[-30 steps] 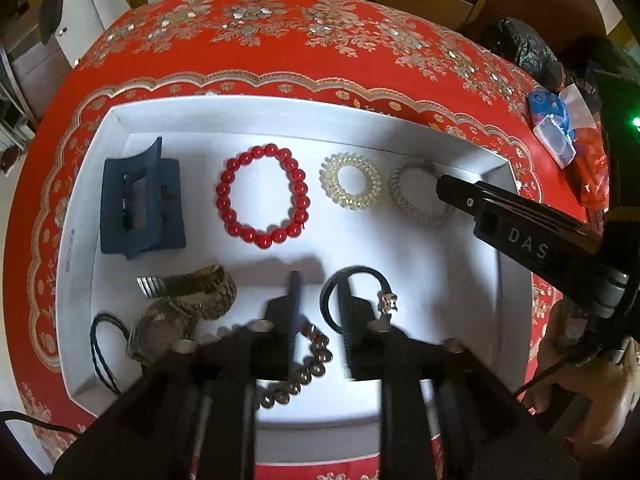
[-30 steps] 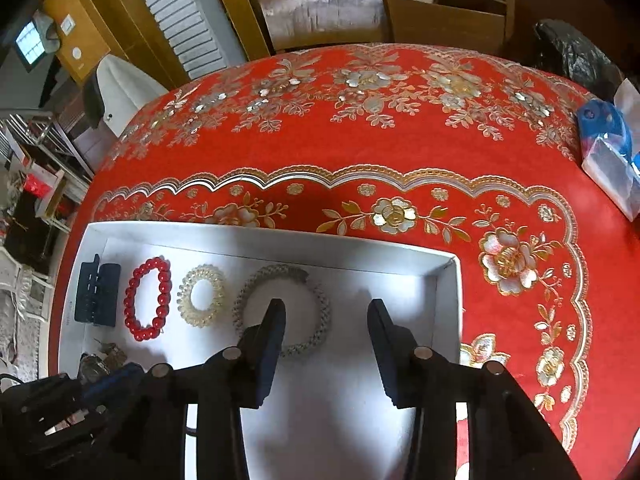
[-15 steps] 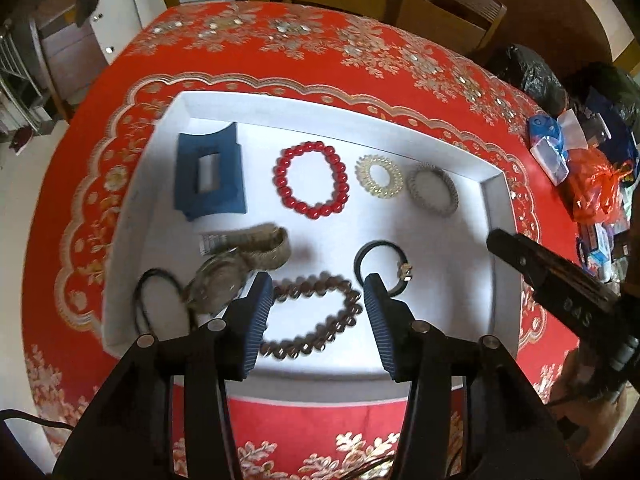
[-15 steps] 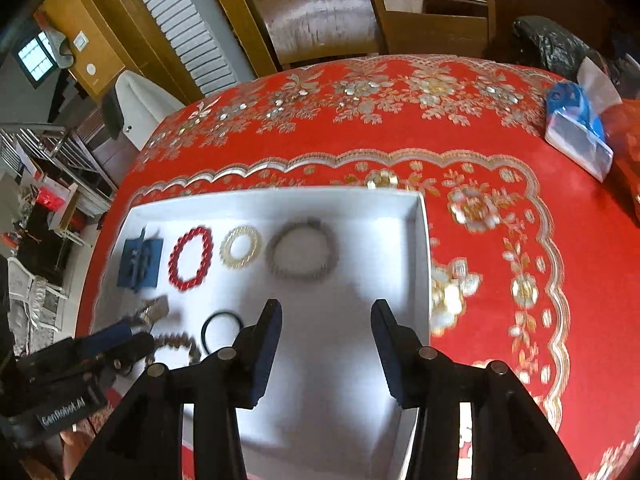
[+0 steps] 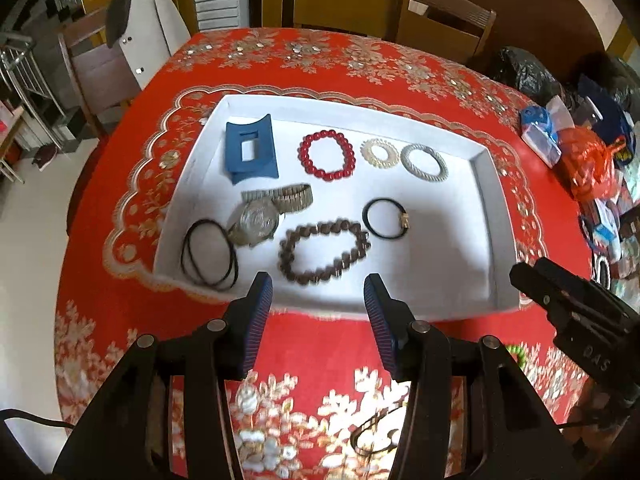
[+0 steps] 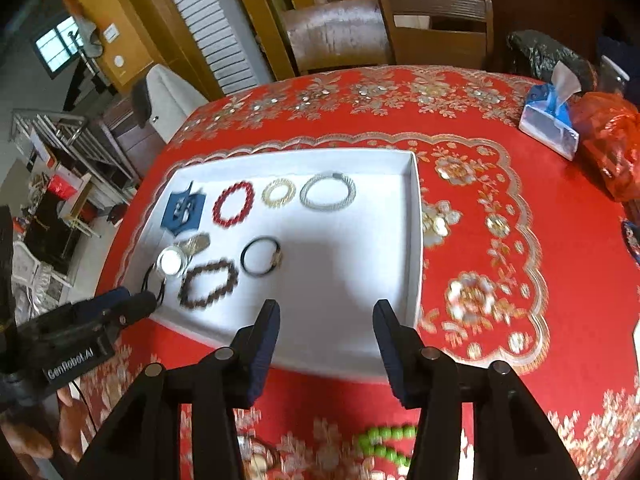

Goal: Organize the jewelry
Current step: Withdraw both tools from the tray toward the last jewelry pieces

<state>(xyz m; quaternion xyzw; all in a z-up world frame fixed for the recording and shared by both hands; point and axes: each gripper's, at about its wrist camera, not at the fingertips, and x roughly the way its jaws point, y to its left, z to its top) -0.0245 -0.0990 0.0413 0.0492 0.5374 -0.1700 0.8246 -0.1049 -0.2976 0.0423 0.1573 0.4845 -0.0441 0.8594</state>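
Note:
A white tray [image 5: 440, 248] on the red tablecloth holds a blue hair claw [image 5: 250, 152], a red bead bracelet [image 5: 326, 155], a gold spiral tie [image 5: 378, 153] and a silver one [image 5: 424, 163]. In its near row lie a watch [image 5: 258, 218], black cord loops [image 5: 208, 252], a brown bead bracelet [image 5: 322, 254] and a black hair tie [image 5: 386, 218]. My left gripper [image 5: 317, 292] hangs open over the tray's near edge, holding nothing. My right gripper [image 6: 326, 316] is opening above the tray's bare right part [image 6: 352, 264], with nothing between its fingers.
Green beads [image 6: 384, 444] and a thin bangle [image 5: 372, 432] lie on the cloth in front of the tray. A blue-and-white pack [image 6: 550, 120], an orange bag [image 6: 612, 140] and a black bag [image 6: 548, 56] crowd the far right. Wooden chairs [image 6: 436, 28] stand behind the table.
Both grippers pulled back and up from the tray, which now looks smaller. The left jaws widened above the brown bead bracelet and left it lying in the tray. The right jaws spread a little.

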